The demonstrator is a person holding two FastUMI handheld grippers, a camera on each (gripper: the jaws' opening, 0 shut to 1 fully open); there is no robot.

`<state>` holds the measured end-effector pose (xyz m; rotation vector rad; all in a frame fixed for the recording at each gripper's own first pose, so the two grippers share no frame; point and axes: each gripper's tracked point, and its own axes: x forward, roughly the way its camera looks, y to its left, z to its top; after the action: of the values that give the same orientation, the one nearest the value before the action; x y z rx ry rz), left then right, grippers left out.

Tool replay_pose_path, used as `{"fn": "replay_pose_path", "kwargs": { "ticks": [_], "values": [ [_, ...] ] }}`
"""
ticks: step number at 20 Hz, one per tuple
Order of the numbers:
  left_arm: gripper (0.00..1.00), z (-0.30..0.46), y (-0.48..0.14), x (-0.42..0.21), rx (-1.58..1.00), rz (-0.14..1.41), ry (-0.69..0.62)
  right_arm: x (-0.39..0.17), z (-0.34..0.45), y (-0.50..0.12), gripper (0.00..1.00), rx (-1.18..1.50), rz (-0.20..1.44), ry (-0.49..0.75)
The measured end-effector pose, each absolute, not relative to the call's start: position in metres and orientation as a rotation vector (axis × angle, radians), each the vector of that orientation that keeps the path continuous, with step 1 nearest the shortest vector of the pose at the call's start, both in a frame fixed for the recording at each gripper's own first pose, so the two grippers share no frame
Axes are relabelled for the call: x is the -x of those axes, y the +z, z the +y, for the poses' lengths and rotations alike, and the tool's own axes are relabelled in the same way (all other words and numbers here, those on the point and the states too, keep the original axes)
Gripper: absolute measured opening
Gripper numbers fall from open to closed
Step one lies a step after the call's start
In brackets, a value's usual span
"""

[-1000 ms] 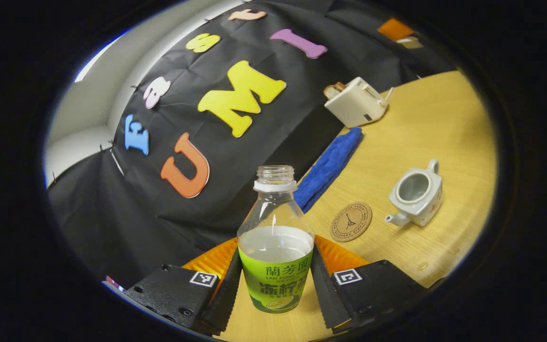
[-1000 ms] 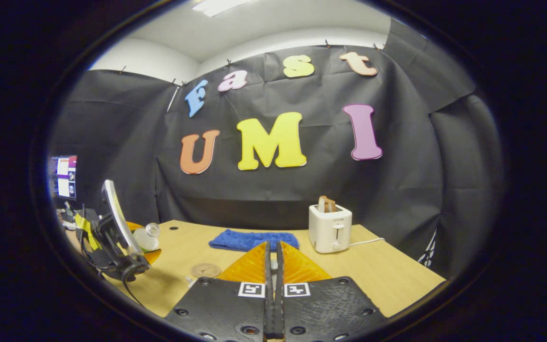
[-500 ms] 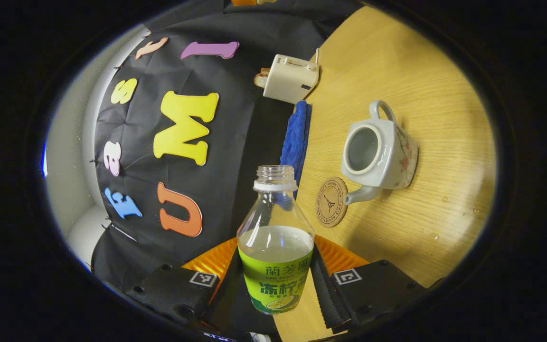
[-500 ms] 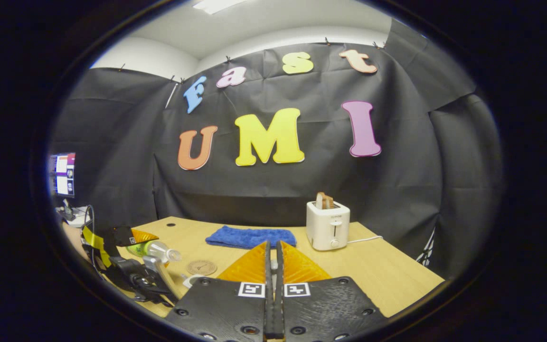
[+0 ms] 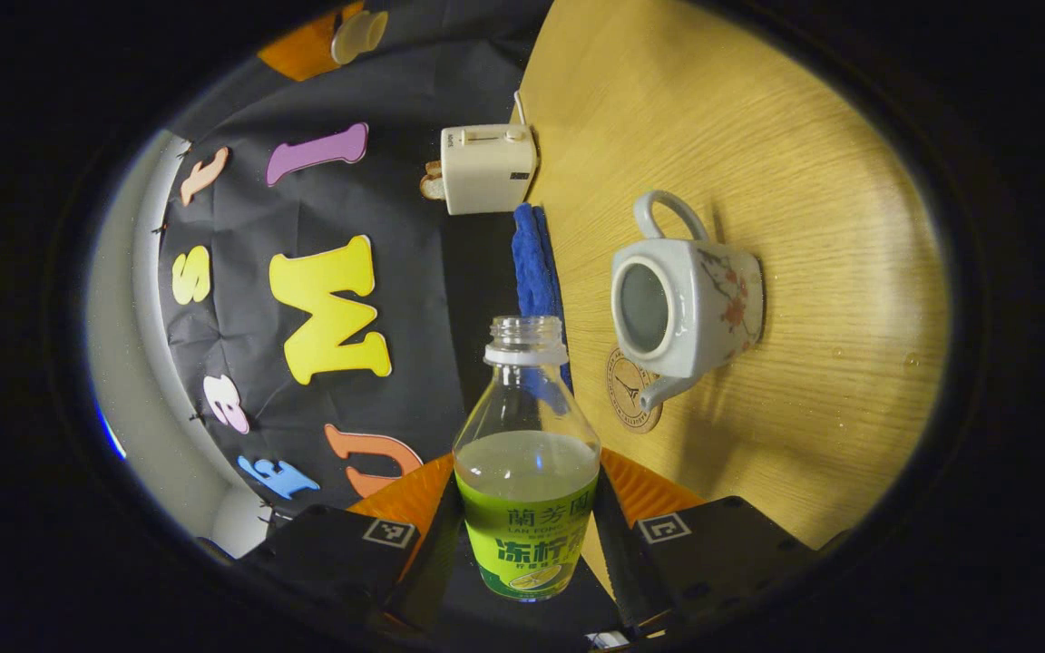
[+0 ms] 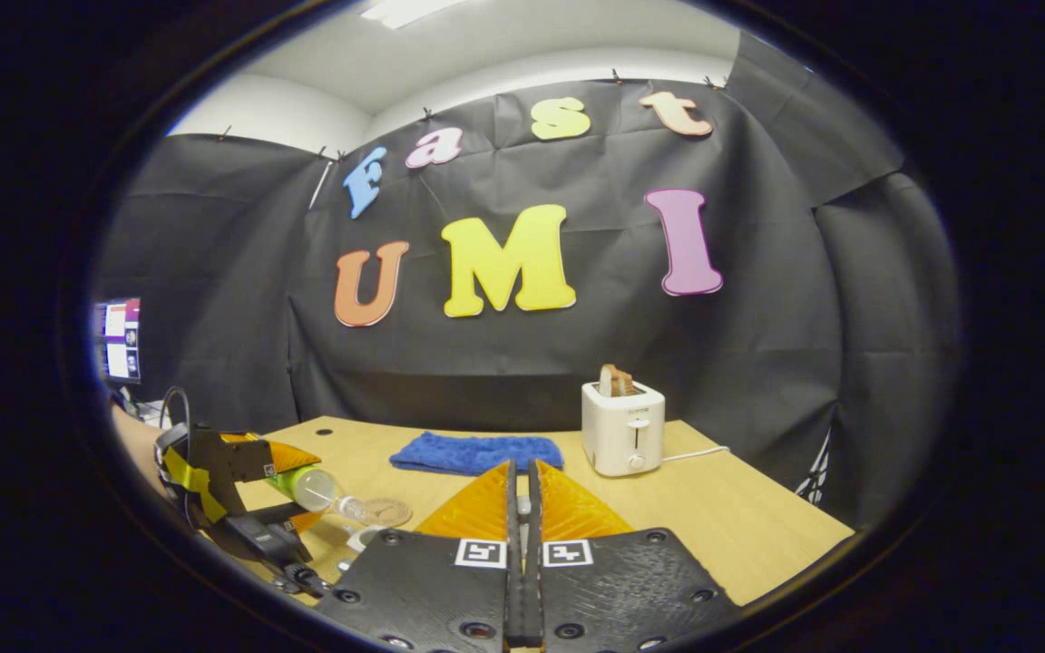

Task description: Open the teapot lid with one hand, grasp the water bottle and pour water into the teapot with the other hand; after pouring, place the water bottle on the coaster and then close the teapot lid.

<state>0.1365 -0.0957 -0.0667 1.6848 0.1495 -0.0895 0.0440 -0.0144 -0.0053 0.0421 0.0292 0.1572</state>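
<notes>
- The bench is pale wood and stretches ahead of both pairs of jaws; in the left gripper view it stands turned on its side, to the right of the jaws.
- The toaster is white with a slice of bread in its slot, far ahead of the right gripper and a little right of its jaws.
- A blue cloth lies flat on the bench just left of the toaster, straight ahead of the right jaws.
- The teapot is white with a flower pattern; its lid is off, its mouth open, ahead of and to the right of the left jaws.
- The water bottle has no cap, a green label, and is partly full. The left gripper has its jaws clamped on the labelled body, one finger on each side. From the right gripper view the bottle is tipped over, neck pointing toward the teapot side.
- The coaster is a round cork disc, lying under the teapot spout, ahead of the left jaws.
- The right jaws are together with nothing visible between them.
</notes>
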Motion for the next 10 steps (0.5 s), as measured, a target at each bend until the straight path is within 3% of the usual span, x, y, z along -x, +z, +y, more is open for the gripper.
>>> {"fn": "replay_pose_path", "kwargs": {
  "ticks": [10],
  "values": [
    [0.71, -0.086, -0.068, -0.130, -1.869, 0.228, -0.095, -0.039, -0.018, 0.004, 0.00, -0.067, 0.009, 0.163]
  ]
}}
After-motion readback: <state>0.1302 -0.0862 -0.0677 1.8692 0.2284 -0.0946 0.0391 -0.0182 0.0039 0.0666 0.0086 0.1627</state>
